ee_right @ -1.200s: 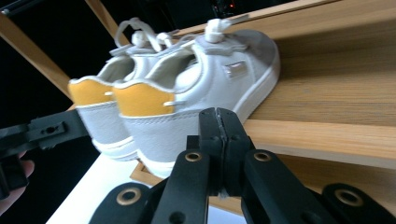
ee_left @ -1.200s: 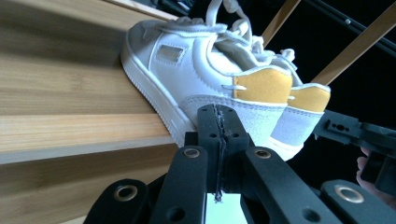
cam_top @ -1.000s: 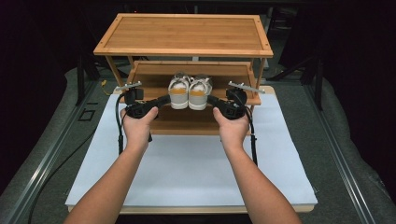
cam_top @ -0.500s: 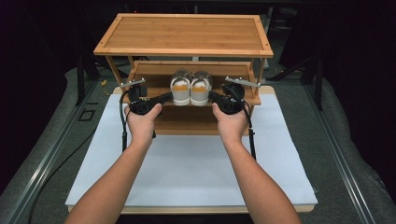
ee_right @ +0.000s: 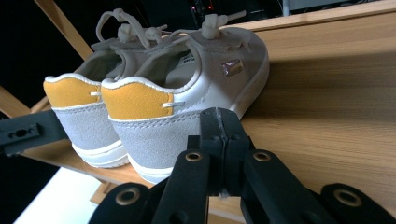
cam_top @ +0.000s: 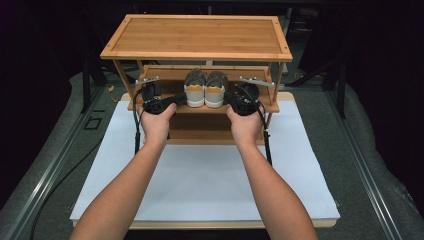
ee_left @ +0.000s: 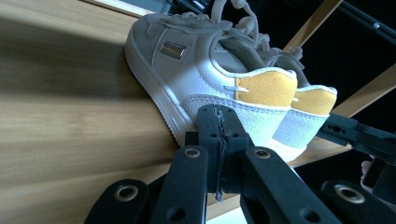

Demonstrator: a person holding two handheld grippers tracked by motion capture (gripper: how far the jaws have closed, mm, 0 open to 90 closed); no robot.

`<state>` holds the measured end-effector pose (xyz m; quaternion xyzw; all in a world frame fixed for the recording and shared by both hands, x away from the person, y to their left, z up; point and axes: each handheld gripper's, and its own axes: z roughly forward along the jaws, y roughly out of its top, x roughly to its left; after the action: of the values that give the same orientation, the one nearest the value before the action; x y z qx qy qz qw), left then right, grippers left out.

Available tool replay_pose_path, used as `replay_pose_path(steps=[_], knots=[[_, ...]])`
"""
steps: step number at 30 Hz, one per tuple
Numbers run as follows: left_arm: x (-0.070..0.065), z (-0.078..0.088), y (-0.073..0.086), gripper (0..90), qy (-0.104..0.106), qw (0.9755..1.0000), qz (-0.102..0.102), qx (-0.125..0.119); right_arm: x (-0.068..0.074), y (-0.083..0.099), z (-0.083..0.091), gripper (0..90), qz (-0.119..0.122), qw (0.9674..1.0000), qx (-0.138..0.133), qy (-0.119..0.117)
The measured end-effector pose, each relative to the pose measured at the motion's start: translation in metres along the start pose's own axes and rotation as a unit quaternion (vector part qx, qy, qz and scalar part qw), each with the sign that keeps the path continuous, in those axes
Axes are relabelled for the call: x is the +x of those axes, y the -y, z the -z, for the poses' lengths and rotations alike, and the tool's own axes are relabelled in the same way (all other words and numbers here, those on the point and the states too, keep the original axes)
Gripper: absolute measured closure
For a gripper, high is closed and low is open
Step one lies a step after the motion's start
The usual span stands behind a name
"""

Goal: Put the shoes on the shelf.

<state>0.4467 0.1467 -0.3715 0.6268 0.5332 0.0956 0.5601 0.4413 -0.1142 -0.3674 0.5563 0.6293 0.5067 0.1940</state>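
Observation:
A pair of white and grey shoes with orange heel tabs stands heels-out on the middle shelf [cam_top: 260, 106] of a wooden rack. The left shoe [cam_top: 195, 90] and right shoe [cam_top: 216, 90] sit side by side. My left gripper [cam_top: 180, 99] is shut, and its tips lie against the outer heel of the left shoe [ee_left: 196, 70]. My right gripper [cam_top: 228, 99] is shut too, against the outer heel of the right shoe [ee_right: 187, 93]. In their own views, the left gripper [ee_left: 218, 116] and right gripper [ee_right: 219, 119] have nothing between their jaws.
The rack's top shelf [cam_top: 197, 37] overhangs the shoes, and slanted side posts [cam_top: 125, 80] flank the middle shelf. A lower shelf [cam_top: 200, 135] lies beneath. The rack stands at the back of a white board [cam_top: 200, 180]. Dark floor surrounds it.
Both hands have moved forward toward the rack, and the pair of shoes has slid farther back on the middle shelf between the shut grippers.

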Motion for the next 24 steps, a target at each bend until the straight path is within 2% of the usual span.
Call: replay_pose_path(steps=[2,4,8,9,11,13,14,15,16,18,19,22,23,24], knots=[[0.002,-0.002,-0.001,89.6,0.005,1.0,0.002,-0.002,-0.002,0.0,-0.003,90.0,-0.014,0.9999,-0.004,-0.006],[0.004,-0.005,-0.001,89.7,0.008,1.0,0.002,-0.004,-0.004,-0.001,-0.005,90.0,-0.018,0.9998,-0.008,-0.004],[0.004,-0.008,-0.003,89.7,0.011,0.9999,0.002,0.004,-0.005,-0.004,-0.006,90.0,-0.01,0.9999,0.006,0.009],[0.004,-0.009,-0.003,89.7,0.011,0.9999,0.0,0.003,-0.005,-0.004,-0.009,90.0,-0.011,0.9999,-0.006,0.008],[0.004,-0.01,-0.003,89.7,0.012,0.9999,0.001,0.002,-0.006,-0.004,-0.01,90.0,-0.015,0.9998,-0.008,0.008],[0.004,-0.012,-0.002,89.6,0.014,0.9999,0.005,0.001,-0.007,-0.006,-0.009,90.0,-0.015,0.9998,0.002,0.01],[0.004,-0.012,-0.003,89.5,0.015,0.9999,0.004,0.002,-0.008,-0.006,-0.011,90.0,-0.018,0.9997,-0.005,0.015],[0.004,-0.013,-0.003,89.5,0.018,0.9998,0.004,0.005,-0.009,-0.007,-0.01,90.0,-0.017,0.9996,0.007,0.019],[0.004,-0.013,-0.003,89.4,0.018,0.9998,0.005,0.006,-0.01,-0.006,-0.012,90.0,-0.021,0.9997,0.001,0.012],[0.004,-0.013,-0.004,89.4,0.017,0.9998,0.002,0.007,-0.012,-0.007,-0.01,90.0,-0.022,0.9997,0.013,0.003],[0.004,-0.014,-0.004,89.4,0.012,0.9999,0.001,0.007,-0.011,-0.006,-0.012,90.0,-0.021,0.9997,0.005,0.015],[0.004,-0.015,-0.004,89.4,0.006,1.0,0.005,0.005,-0.01,-0.006,-0.014,90.0,-0.026,0.9996,-0.005,0.014],[0.005,-0.016,-0.005,89.4,0.006,1.0,0.004,0.006,-0.01,-0.006,-0.012,90.0,-0.024,0.9995,0.006,0.018],[0.005,-0.016,-0.005,89.4,0.005,1.0,0.006,0.006,-0.009,-0.007,-0.013,90.0,-0.024,0.9995,0.006,0.019]])
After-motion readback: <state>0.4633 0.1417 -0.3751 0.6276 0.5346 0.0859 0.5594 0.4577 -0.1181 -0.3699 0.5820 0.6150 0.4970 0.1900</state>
